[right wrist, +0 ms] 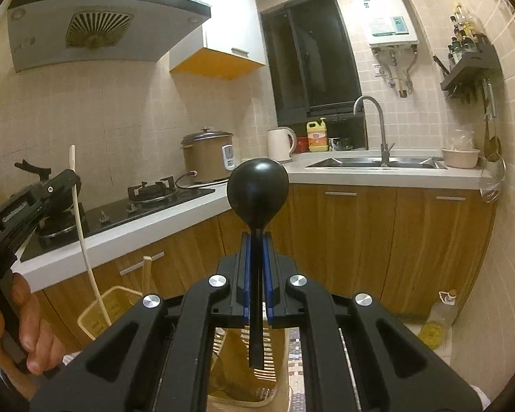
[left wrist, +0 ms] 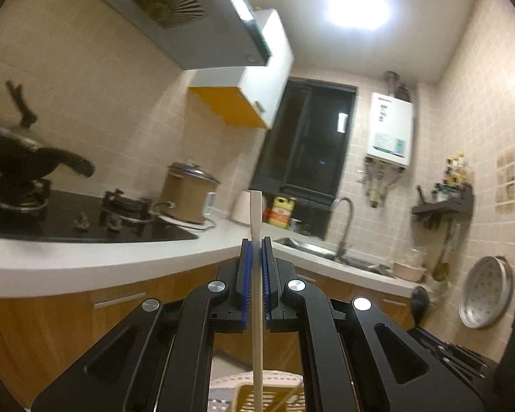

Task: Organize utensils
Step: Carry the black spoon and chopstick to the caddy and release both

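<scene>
Two blue-padded jaws of the left gripper [left wrist: 256,243] pinch a flat, pale spatula [left wrist: 256,274] upright, level with the counter [left wrist: 120,261]. From the right wrist, the right gripper [right wrist: 256,240] clamps a matte black ladle [right wrist: 257,185], its round bowl up, above the slatted basket [right wrist: 96,319]; beside the counter, the person's hand [right wrist: 24,326] grips the left gripper's handle.

No text legible. White wall-mounted water heater [right wrist: 382,10] carries a red brand mark and label panels, too blurred to read. Yellow detergent bottle [right wrist: 317,136] label unreadable. Black left gripper [right wrist: 24,206] side lettering too small.
</scene>
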